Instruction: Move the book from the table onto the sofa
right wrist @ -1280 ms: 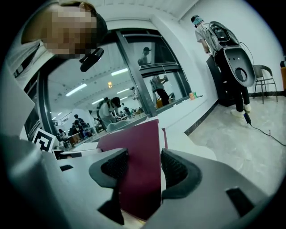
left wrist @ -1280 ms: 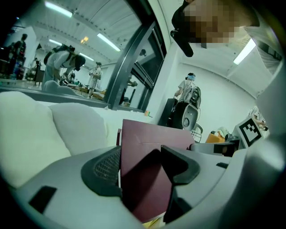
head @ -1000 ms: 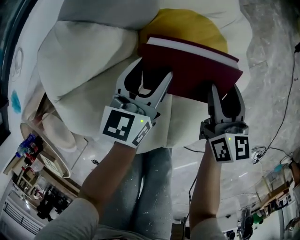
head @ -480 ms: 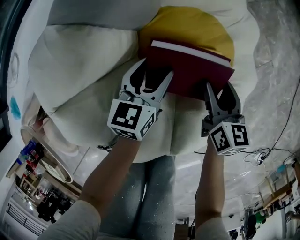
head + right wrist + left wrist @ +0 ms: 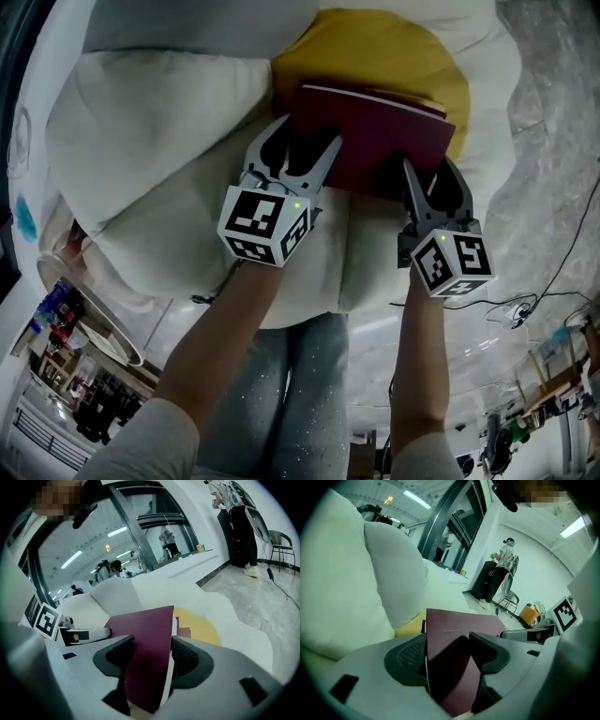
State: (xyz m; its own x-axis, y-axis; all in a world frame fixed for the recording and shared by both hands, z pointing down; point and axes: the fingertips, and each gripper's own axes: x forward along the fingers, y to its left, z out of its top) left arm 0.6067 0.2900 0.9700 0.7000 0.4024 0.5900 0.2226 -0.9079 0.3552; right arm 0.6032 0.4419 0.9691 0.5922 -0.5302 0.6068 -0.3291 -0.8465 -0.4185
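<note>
A dark red hardcover book (image 5: 370, 139) hangs just above a yellow round cushion (image 5: 375, 52) on the white sofa (image 5: 159, 141). My left gripper (image 5: 302, 150) is shut on the book's near left edge, and its pads clamp the cover (image 5: 450, 663) in the left gripper view. My right gripper (image 5: 424, 180) is shut on the near right edge, pads on both faces of the book (image 5: 150, 653). The book lies nearly flat, white page edge facing away.
White sofa cushions (image 5: 347, 588) rise to the left and behind. Marble floor (image 5: 553, 122) lies to the right with a black cable (image 5: 572, 234). A round table with clutter (image 5: 75, 328) stands at lower left. People stand far off by a window wall (image 5: 501, 569).
Both grippers have sunk with the book toward the sofa. The book now covers more of the yellow cushion and lies flatter. Neither grip has altered.
</note>
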